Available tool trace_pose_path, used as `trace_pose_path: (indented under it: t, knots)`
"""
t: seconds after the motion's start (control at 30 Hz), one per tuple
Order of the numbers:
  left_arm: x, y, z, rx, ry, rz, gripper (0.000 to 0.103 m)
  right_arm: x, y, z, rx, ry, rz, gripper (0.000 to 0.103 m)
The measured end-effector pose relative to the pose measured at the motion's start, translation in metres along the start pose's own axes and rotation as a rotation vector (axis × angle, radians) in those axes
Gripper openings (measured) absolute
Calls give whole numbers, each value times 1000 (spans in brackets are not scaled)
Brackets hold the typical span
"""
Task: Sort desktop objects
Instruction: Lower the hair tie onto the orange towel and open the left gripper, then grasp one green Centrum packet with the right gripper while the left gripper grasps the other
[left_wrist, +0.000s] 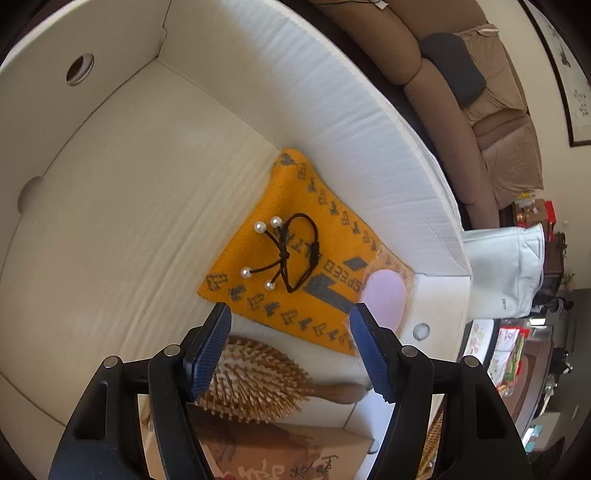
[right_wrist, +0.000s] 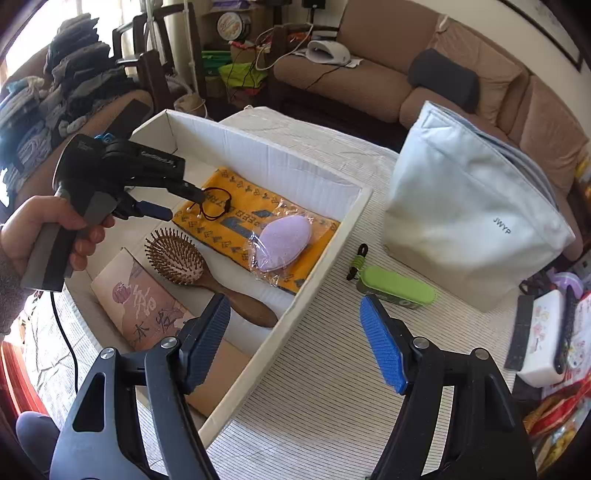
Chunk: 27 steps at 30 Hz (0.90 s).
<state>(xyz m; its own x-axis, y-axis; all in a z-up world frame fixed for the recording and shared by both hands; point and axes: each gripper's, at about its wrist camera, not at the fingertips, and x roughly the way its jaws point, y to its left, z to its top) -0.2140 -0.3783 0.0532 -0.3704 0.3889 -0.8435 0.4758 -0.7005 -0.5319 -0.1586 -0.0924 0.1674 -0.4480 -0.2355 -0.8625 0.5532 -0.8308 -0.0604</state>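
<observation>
The hair tie (left_wrist: 286, 254) is a black elastic cord, looped and knotted, with four white pearl beads on its loose ends. It lies flat on the orange cloth (left_wrist: 258, 236) inside the white box (left_wrist: 332, 122), just ahead of the left gripper (left_wrist: 291, 321) and centred between its fingers (left_wrist: 210, 350). Those fingers stand wide apart with nothing between them; no pad touches the tie. In the right wrist view the left gripper (right_wrist: 184, 201) hangs over the box with its tips just above the tie (right_wrist: 214, 205), held by a hand (right_wrist: 44, 229) with a grey sleeve.

The cloth is knitted, with grey lettering and small grey figures along its edges. On it, to the right of the tie, lies a lilac sponge (left_wrist: 384, 299) in clear wrap. Below the left fingers, nearer the camera, lie a wooden hairbrush (left_wrist: 258, 384) and a brown printed card (right_wrist: 147, 302), both inside the box.

The right gripper (right_wrist: 295, 332) hovers over the near box wall and the striped table (right_wrist: 332, 387), fingers wide and empty. Ahead of its right finger lie a green case (right_wrist: 397, 288) and a small black cord (right_wrist: 356, 258) bound in green. Beyond them stands a pale blue bag (right_wrist: 461, 206). A white case (right_wrist: 543, 332) lies at the far right.
</observation>
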Motion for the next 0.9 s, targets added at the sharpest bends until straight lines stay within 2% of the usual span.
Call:
trace_pose_path:
  t: [0.1,0.23,0.37,0.47,0.57,0.67,0.83,0.9]
  knots:
    - [-21,-21,-16,92,-43,14,69,-12,-21,-9,44,-17,-6,71]
    - [-50,-53,-49,301,-125,35,69,-25,-49,-29,94,-21,-8,71]
    - [-76,-83,-105,526,-213,99,69,-40,-74,-58,132,-22,-2,71]
    - [-85,-107,-155,649,-237,86,70,-53,-90,-86,151,-21,2,71]
    - [-83,-128,-206,724,-237,47,76,-64,-105,-118,177,-6,-15,71]
    - [-76,-144,-253,771,-236,22,78,-71,-120,-152,211,5,-48,71]
    - [-41,-160,-317,776,-167,-55,78,-70,-139,-207,227,12,-88,70]
    - [-19,-163,-342,783,-151,-62,78,-65,-146,-227,229,8,-93,68]
